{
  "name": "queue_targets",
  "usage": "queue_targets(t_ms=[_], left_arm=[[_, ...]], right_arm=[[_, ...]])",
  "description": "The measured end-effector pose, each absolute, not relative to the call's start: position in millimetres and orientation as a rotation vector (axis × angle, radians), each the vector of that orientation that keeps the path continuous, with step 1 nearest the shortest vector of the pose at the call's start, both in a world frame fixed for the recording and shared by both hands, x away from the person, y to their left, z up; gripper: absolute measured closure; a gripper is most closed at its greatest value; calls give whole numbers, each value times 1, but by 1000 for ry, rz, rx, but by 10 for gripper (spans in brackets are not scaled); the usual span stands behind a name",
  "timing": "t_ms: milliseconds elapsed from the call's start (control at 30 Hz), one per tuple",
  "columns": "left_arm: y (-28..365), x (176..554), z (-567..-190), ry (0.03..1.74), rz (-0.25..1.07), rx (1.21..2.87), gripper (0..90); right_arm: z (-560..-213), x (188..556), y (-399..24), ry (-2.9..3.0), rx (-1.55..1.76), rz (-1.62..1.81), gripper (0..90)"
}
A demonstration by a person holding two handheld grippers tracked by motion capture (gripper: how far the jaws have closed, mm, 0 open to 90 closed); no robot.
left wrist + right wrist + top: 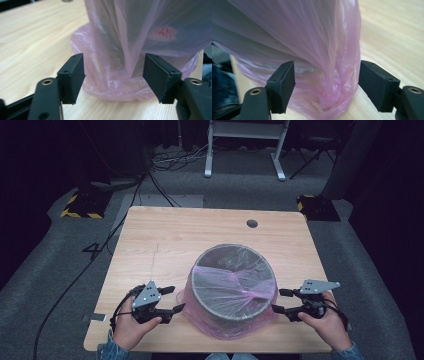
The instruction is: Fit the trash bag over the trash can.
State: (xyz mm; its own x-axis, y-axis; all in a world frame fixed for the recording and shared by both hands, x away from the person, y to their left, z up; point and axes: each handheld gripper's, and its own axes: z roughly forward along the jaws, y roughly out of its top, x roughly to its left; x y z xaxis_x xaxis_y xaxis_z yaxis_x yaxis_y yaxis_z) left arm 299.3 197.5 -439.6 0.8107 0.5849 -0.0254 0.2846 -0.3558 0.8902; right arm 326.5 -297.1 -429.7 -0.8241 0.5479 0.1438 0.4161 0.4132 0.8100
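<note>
Pink bag (pixel 200 317) lined a grey bin (pixel 233 280) standing near the counter (pixel 165 240) front edge. Your left gripper (pixel 172 300) and right gripper (pixel 280 301) flanked it, jaws apart, apparently just short of touching the loose plastic bunched at the base.

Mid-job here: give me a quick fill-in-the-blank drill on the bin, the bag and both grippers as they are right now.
1. The round grey bin is lined with a thin ____ plastic bag.
2. The left gripper and the right gripper both have jaws that stand ____.
3. The bin rests on a light ____ table.
4. In the high view, the grippers flank the bin, one on each ____.

Missing words: pink; open; wooden; side
</note>
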Motion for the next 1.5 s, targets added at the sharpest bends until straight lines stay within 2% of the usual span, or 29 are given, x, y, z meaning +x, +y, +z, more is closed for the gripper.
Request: queue_targets(t_ms=[300, 633, 1067, 1433, 1500], left_arm=[[213, 311, -450, 832, 451, 1998, 289], [224, 317, -472, 949, 452, 2042, 278], [237, 324, -493, 1033, 443, 2125, 262], [238, 329, -501, 1053, 444, 2151, 248], [240, 330, -502, 1042, 479, 2117, 268]], right_arm=[[-375, 316, -304, 2428, 828, 1467, 256], [-337, 330, -293, 2367, 797, 1447, 244], [-296, 349, -239, 2391, 679, 1451, 235], [-283, 361, -199, 2426, 624, 1434, 229], [-282, 362, -190, 2434, 604, 1430, 218]])
